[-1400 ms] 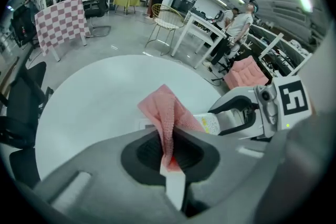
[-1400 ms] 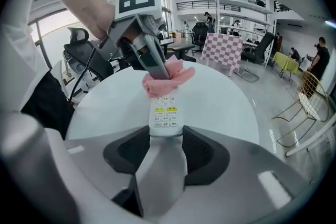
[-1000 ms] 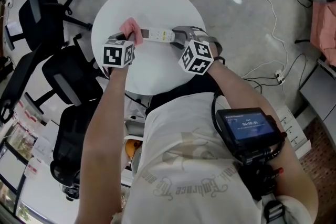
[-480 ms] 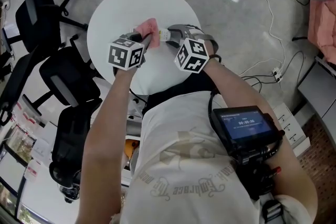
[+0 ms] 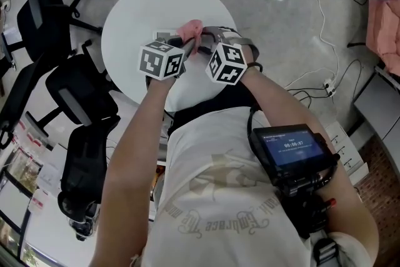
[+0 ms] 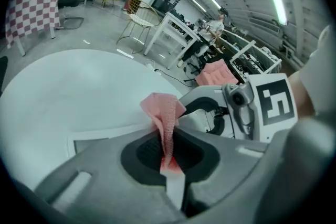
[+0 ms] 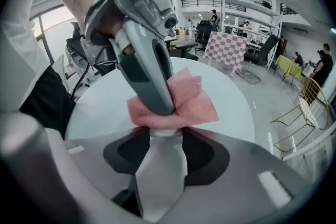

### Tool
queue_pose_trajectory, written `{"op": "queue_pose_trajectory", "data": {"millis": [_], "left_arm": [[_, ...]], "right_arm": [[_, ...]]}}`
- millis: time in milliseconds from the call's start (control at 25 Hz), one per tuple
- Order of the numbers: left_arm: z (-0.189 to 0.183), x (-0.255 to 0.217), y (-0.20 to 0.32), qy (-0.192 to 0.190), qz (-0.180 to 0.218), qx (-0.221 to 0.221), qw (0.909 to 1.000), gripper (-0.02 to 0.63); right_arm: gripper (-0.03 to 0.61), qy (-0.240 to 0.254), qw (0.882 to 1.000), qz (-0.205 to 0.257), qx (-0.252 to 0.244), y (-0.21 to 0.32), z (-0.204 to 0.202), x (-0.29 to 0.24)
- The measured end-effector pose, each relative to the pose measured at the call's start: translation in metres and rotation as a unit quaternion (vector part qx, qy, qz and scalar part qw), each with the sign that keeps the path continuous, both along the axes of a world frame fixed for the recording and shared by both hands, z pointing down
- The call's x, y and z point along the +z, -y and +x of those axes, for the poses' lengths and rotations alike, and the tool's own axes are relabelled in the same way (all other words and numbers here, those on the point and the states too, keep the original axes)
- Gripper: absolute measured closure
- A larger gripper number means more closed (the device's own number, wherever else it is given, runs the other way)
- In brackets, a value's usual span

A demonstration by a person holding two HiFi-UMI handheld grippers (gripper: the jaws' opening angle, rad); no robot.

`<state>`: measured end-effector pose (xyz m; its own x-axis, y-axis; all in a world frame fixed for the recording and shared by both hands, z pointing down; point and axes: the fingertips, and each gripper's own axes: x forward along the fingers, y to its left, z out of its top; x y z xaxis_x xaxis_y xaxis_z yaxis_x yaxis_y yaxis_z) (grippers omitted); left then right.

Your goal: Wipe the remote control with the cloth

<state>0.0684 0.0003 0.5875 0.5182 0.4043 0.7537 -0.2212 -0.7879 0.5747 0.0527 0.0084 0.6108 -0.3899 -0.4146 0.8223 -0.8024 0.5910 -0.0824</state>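
Item: pink cloth [image 6: 164, 110] & white remote control [image 7: 160, 176], over round table [image 5: 137, 9].
L gripper [image 6: 168, 136] pinched shut on cloth; R gripper [image 7: 165, 136] clamped on remote control, cloth at 12 o'clock end.

Head view: from above the person, looking steeply down on the left gripper [image 5: 186, 44], the right gripper [image 5: 204, 40] and the round table [image 5: 125, 15] under them. Each gripper view rides close behind its own jaws, facing forward across the table, the right one along the remote control [image 7: 160, 176] it holds. All three views share the pink cloth [image 5: 190, 29] between the gripper tips.
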Motion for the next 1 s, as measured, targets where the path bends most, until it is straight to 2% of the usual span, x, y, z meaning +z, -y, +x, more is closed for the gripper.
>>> {"op": "queue_pose_trajectory", "data": {"millis": [480, 840, 1000], "left_arm": [[-0.059, 0.016, 0.062, 0.031, 0.052, -0.083, 0.9947, 0.597], [-0.109, 0.020, 0.094, 0.057, 0.073, -0.184, 0.9785, 0.595], [-0.122, 0.018, 0.089, 0.049, 0.074, -0.219, 0.9716, 0.597]], "right_arm": [[0.373, 0.000, 1.000, -0.006, -0.012, -0.001, -0.003, 0.001], [0.371, -0.011, 1.000, -0.008, -0.027, -0.001, 0.002, 0.003], [0.365, -0.017, 0.999, -0.014, -0.041, -0.004, 0.004, 0.005]]}}
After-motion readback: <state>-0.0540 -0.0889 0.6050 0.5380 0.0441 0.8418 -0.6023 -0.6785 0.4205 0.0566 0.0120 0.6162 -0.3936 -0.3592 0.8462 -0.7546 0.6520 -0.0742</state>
